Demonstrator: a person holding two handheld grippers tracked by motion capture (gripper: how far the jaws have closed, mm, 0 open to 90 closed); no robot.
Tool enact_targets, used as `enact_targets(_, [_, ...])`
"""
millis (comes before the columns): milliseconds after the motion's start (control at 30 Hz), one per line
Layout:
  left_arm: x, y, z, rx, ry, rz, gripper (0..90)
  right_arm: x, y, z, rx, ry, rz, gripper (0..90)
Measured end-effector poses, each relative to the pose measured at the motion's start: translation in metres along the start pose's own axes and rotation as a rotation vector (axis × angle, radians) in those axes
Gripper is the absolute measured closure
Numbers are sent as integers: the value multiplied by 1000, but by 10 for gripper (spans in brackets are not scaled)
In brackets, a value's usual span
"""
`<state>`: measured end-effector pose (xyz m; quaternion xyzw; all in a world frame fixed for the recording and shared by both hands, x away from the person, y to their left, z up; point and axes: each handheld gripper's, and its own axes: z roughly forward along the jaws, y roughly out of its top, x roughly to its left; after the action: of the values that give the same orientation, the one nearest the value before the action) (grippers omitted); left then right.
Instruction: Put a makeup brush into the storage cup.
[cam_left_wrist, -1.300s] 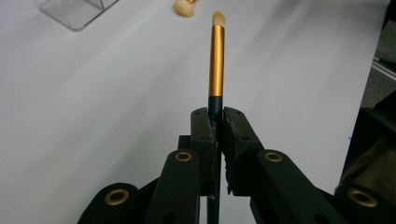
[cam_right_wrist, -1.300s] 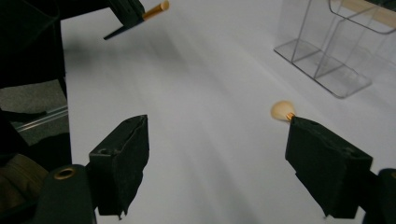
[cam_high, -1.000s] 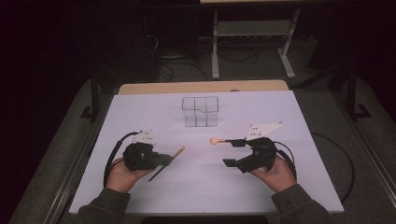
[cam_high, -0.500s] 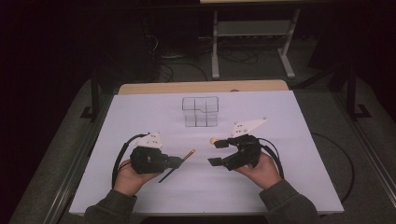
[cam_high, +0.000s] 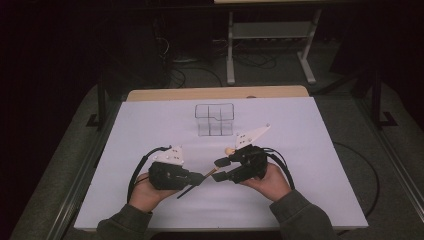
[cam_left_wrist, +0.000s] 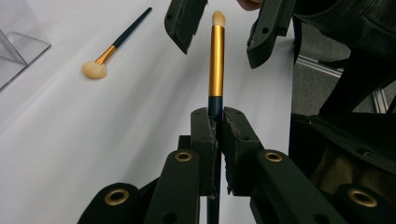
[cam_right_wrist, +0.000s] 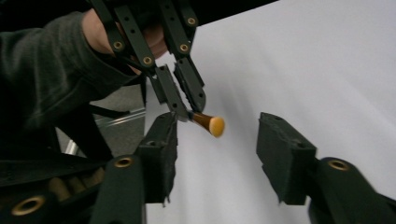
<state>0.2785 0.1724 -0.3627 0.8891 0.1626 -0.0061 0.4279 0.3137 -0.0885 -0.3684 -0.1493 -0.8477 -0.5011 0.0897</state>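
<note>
My left gripper (cam_high: 196, 179) is shut on the dark handle of a makeup brush (cam_left_wrist: 215, 60) with a gold ferrule and a cream tip. The brush points away from it, toward my right gripper (cam_high: 219, 169). The right gripper (cam_right_wrist: 217, 140) is open, and the brush tip (cam_right_wrist: 212, 124) sits between its two jaws without touching either. In the left gripper view those open jaws stand on either side of the tip. A second brush (cam_left_wrist: 100, 58), with a fuller cream head, lies flat on the white table (cam_high: 300, 150) beside the right gripper.
A clear acrylic organizer (cam_high: 215, 119) with several compartments stands at the middle of the table toward the back. A corner of it (cam_left_wrist: 18, 42) shows in the left gripper view. Cables trail from both grippers. A metal stand (cam_high: 270, 35) is on the floor beyond the table.
Both hands have moved toward each other at the table's front middle. The held brush's tip now lies between the right gripper's open jaws.
</note>
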Motion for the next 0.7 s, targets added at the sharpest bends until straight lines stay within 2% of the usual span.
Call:
enact_targets(67, [0,1,1,2,-8,3,832,0,0,0,-1,5,7,509])
enact_targets(133, [-2,2,3,2,-8,8,832,-2,-1,0,4,32,7,580])
enact_targets(200, [-2,3,3,0,-10,14,832,-2,-1,0,4,34,5,594])
enact_targets(233, [-3,4,4,-1,-10,13,832,-2,-1,-1,2,50,7,645])
enact_targets(367, [-3,6,6,4,-13,25,832,-2,-1,-1,-2,73,5,704])
enact_targets(500, [-4,7,8,-3,-26,26,832,-4,-2,-3,-4,95,10,817])
enact_targets(700, [-4,8,11,4,-37,32,832,-4,-2,-5,-1,115,20,833])
